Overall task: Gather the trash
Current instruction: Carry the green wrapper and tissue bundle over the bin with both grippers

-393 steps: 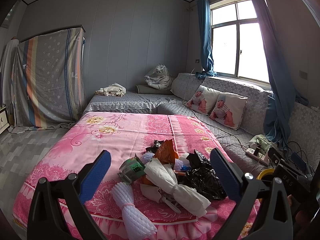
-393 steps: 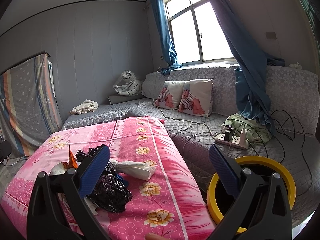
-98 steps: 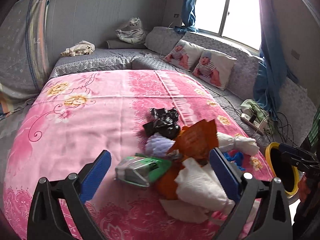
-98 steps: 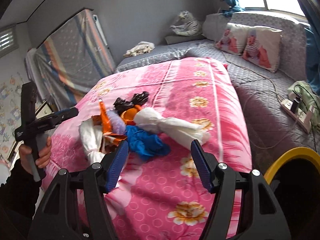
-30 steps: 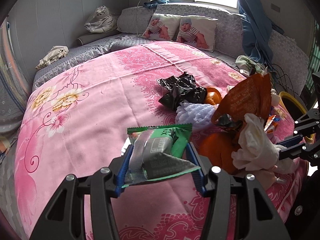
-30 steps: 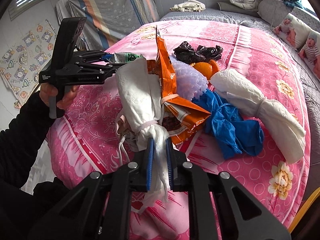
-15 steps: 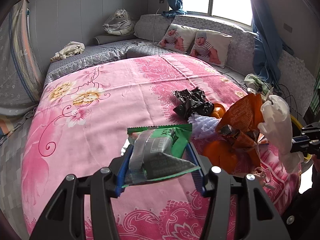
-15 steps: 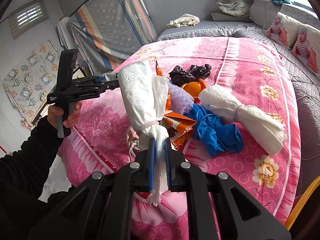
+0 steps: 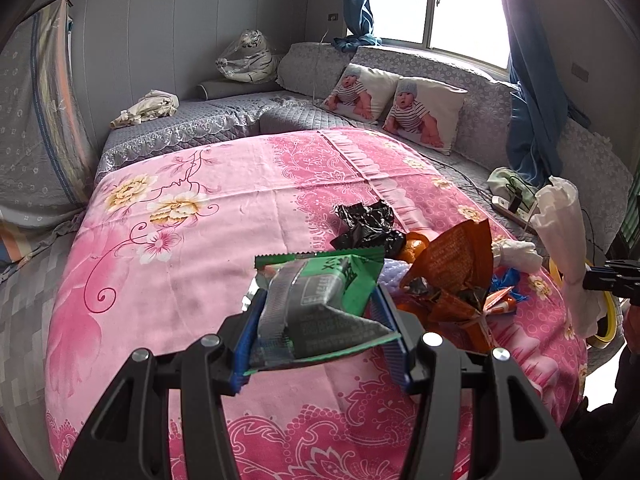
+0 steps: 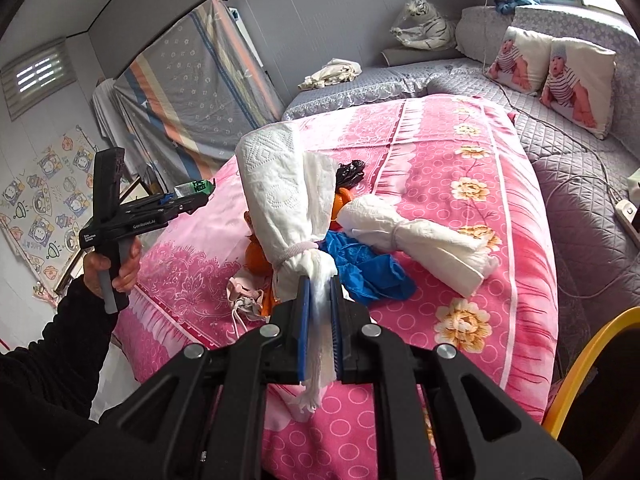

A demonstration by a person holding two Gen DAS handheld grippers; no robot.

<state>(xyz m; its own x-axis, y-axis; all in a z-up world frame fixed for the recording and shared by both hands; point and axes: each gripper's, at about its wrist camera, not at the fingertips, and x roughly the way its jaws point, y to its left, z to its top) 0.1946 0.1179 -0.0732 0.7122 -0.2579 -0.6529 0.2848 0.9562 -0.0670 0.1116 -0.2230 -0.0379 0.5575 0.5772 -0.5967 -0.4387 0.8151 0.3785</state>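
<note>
My left gripper (image 9: 320, 300) is shut on a green snack wrapper (image 9: 320, 292) and holds it above the pink bed; it also shows in the right wrist view (image 10: 192, 196). My right gripper (image 10: 320, 280) is shut on the tail of a tied white paper bundle (image 10: 288, 196), lifted off the bed; the bundle also shows in the left wrist view (image 9: 568, 240). On the bed lie an orange wrapper (image 9: 456, 264), a black bag (image 9: 368, 224), a blue glove (image 10: 364, 268) and a second white bundle (image 10: 416, 236).
A yellow-rimmed bin (image 10: 580, 364) stands at the bed's right side; it also shows in the left wrist view (image 9: 604, 320). A power strip (image 9: 512, 204) and cables lie on the grey couch. Two baby-print pillows (image 9: 400, 100) lean at the back.
Both grippers have risen a little with their loads. The white bundle has swung further right, away from the trash pile.
</note>
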